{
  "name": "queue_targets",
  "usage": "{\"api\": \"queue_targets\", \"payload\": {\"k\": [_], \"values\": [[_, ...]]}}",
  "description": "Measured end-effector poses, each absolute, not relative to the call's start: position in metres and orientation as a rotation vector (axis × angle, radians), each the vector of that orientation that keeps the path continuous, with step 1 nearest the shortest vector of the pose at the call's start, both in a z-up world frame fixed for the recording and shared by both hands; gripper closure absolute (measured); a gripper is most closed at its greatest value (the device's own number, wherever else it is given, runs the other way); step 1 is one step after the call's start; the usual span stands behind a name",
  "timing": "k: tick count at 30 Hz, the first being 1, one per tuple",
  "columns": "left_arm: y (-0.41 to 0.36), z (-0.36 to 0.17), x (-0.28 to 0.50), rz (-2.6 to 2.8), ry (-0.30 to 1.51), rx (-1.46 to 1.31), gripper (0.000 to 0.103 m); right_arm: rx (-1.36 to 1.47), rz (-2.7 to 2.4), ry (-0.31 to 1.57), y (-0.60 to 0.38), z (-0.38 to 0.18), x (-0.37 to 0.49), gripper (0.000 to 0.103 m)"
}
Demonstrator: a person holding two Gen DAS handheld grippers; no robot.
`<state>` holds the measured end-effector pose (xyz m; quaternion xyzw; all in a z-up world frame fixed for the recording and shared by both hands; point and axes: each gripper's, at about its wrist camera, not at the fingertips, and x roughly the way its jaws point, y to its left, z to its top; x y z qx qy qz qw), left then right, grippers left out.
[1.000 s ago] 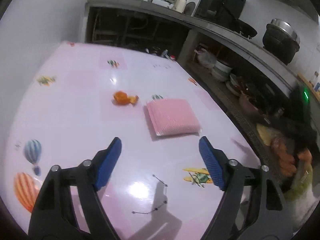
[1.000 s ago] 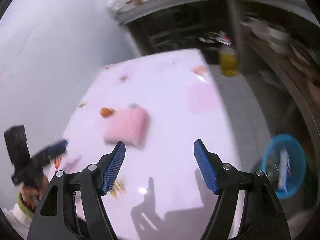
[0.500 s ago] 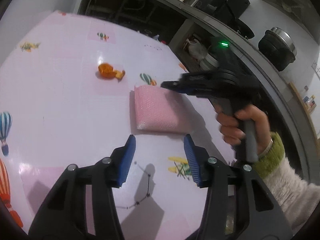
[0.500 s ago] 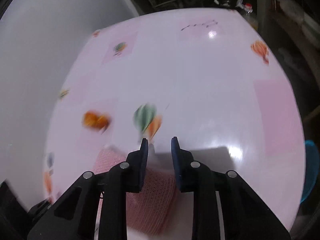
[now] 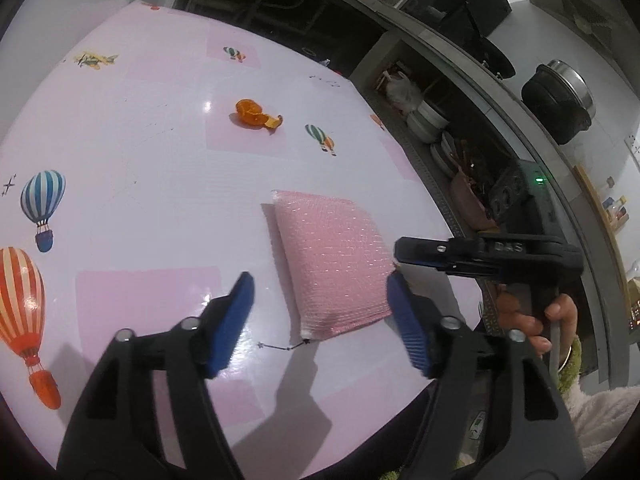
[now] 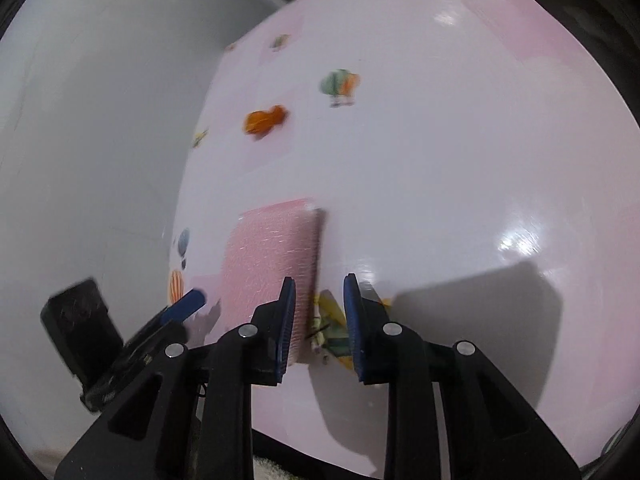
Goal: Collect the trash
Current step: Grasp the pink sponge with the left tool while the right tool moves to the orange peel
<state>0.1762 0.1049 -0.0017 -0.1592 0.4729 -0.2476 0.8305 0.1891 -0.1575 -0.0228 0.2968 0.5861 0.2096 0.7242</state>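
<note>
The flat pink mesh scouring pad (image 5: 334, 264) lies on the balloon-printed pink worktop (image 5: 152, 184). It is approached: left tongs (image 5: 320, 316) wide, lately reopened; right tongs (image 6: 319, 320) narrowed, ungripping. Orange peel (image 5: 256, 114) awaits collection beyond.

Two close, downward views; shared table (image 5: 160, 200)

The glossy surface (image 5: 168, 184) is lit brightly from overhead, glare spots and dark shadows being cast; edges are bent, and the right view is perhaps motion-blurred
</note>
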Motion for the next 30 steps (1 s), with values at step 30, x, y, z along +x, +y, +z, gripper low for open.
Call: {"api": "queue_targets", "payload": {"k": [30], "values": [[0.041,-0.023,0.213,-0.266,1.034,-0.016,0.024,0.552,0.462,1.122,-0.149,0.032,0.247,0.049]]}}
